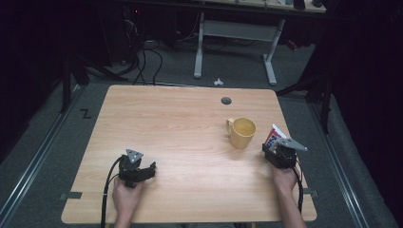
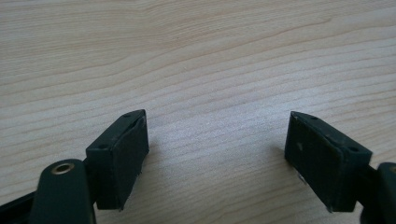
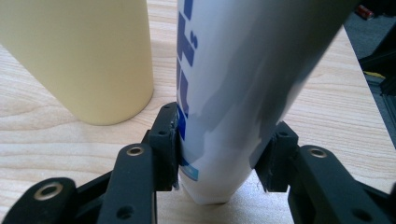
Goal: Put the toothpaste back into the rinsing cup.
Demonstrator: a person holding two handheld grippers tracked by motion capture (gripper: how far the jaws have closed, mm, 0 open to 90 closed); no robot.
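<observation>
Black jaws of the right gripper [image 3: 219, 154] clamped a white tube [image 3: 243, 93] with blue print, upright, leaning slightly right, beside a yellow mug [image 1: 242, 132] near the table's [image 1: 180, 123] right edge. From above, the tube's red marking showed. Left gripper [image 2: 217, 149] stood open, empty.

claws: 2 (left claw [image 1: 153, 166], right claw [image 1: 269, 148]) | yellow mug [image 1: 242, 132]: 1 | white-and-blue tube [image 3: 233, 93]: 1 | counter [image 1: 180, 142]: 1

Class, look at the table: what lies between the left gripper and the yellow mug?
Nothing: in the high view, only bare wooden table separates the left gripper from the yellow mug.
</observation>
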